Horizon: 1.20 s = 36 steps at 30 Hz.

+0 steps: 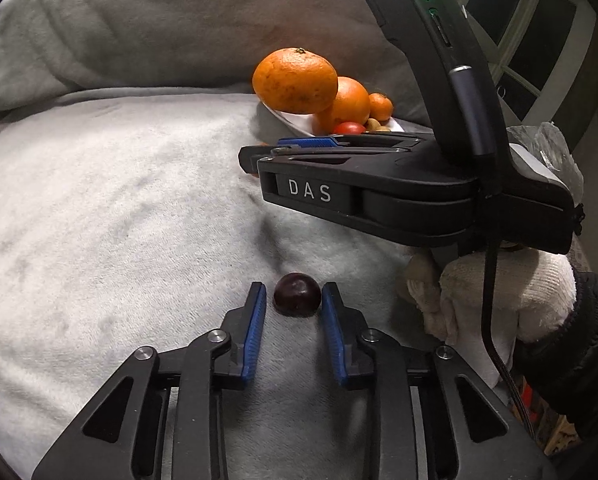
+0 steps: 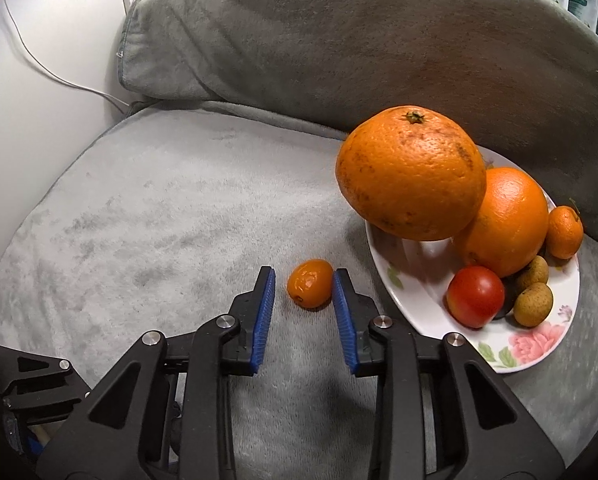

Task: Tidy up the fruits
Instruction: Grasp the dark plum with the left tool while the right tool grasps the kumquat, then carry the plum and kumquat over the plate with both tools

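Note:
A dark purple plum [image 1: 297, 294] lies on the grey blanket between the tips of my open left gripper [image 1: 294, 293]; the right pad seems to touch it. A small orange kumquat [image 2: 310, 282] lies on the blanket between the tips of my open right gripper [image 2: 304, 280]. A floral white plate [image 2: 499, 354] to the right holds two large oranges [image 2: 411, 172], a small mandarin [image 2: 564, 232], a red tomato [image 2: 475, 295] and two brown longans [image 2: 533, 304]. The right gripper body [image 1: 379, 184] crosses the left wrist view in front of the plate [image 1: 287, 120].
A grey cushion [image 2: 339, 40] rises behind the blanket [image 2: 159, 208]. A white wall with a cable [image 2: 39, 64] is at the left. A gloved hand [image 1: 499, 296] holds the right gripper. A window [image 1: 531, 32] is at the far right.

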Tool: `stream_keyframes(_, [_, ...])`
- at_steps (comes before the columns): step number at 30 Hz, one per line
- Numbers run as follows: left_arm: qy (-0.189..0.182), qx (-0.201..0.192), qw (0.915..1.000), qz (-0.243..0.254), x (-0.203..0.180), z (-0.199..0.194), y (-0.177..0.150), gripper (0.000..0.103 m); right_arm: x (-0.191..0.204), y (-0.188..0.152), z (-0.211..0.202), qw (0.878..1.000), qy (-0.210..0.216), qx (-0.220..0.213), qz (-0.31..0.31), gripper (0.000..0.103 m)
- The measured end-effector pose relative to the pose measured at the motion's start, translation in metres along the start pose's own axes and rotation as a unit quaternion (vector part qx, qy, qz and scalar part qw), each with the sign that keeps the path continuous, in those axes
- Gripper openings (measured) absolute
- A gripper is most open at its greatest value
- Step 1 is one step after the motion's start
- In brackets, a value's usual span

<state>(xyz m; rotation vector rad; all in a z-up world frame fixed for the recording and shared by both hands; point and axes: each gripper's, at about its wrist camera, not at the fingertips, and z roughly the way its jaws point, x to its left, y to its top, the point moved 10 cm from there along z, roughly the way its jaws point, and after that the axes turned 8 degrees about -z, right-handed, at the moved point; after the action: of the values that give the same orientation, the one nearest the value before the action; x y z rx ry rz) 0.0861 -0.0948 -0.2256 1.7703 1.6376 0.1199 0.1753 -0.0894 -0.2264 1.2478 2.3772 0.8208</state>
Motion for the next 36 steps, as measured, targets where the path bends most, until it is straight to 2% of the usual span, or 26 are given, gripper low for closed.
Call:
stream_keyframes(6, [0.003, -0.002, 1.0, 0.001, -0.001, 0.003, 0.001, 0.022, 0.0, 0.002, 0.002, 1.0, -0.004, 0.0, 0.0, 0.024])
stream_keyframes(20, [0.005, -0.01, 0.9999, -0.003, 0.004, -0.005, 0.0, 0.022, 0.0, 0.002, -0.003, 1.0, 0.005, -0.011, 0.0, 0.022])
stream_keyframes(36, [0.018, -0.034, 0.9992, -0.002, 0.005, -0.024, 0.009, 0.022, -0.004, 0.002, -0.045, 0.998, 0.032, -0.051, 0.016, 0.022])
